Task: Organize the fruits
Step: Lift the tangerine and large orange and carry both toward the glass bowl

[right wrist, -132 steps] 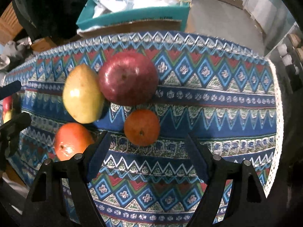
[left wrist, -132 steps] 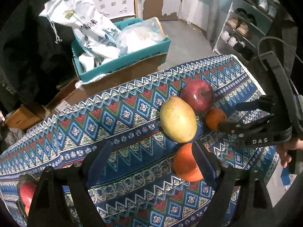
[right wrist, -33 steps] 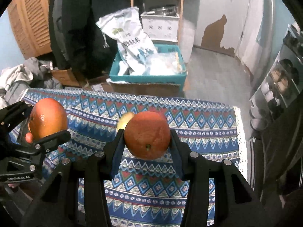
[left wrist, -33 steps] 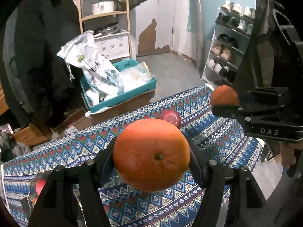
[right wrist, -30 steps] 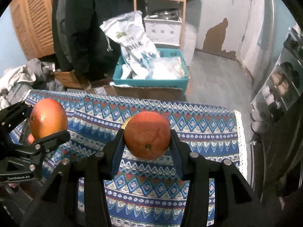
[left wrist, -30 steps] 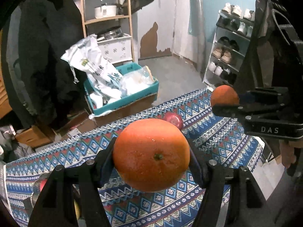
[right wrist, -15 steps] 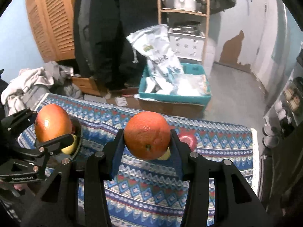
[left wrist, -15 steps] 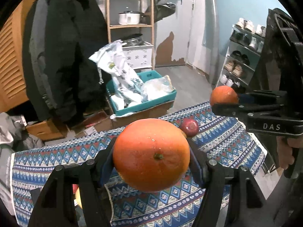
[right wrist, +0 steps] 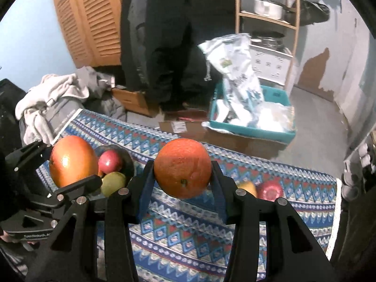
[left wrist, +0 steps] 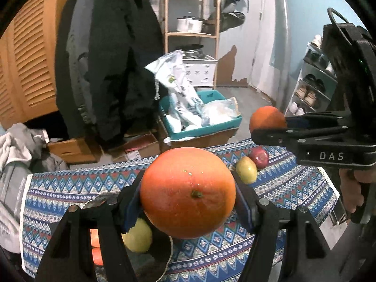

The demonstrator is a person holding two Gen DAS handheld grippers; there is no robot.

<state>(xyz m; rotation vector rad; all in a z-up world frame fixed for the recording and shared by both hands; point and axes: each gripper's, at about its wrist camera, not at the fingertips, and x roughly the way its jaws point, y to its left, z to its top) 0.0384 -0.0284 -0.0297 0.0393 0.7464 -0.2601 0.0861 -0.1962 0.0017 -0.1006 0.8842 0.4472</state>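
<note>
Both grippers swung toward the dark bowl (right wrist: 128, 162): left gripper (left wrist: 188, 193) clamped a glossy round grapefruit (left wrist: 188, 192), right gripper (right wrist: 182, 168) a dimpled orange (right wrist: 182, 168).

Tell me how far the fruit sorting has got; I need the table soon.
Partly done. The dark bowl already holds a red apple and a green fruit. In hand: the left gripper clamps a large orange, the right gripper a smaller orange. Left on the cloth: a yellow mango and a second red apple.

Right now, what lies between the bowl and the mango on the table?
Only bare patterned tablecloth, in the right wrist view, between the bowl and the mango.
</note>
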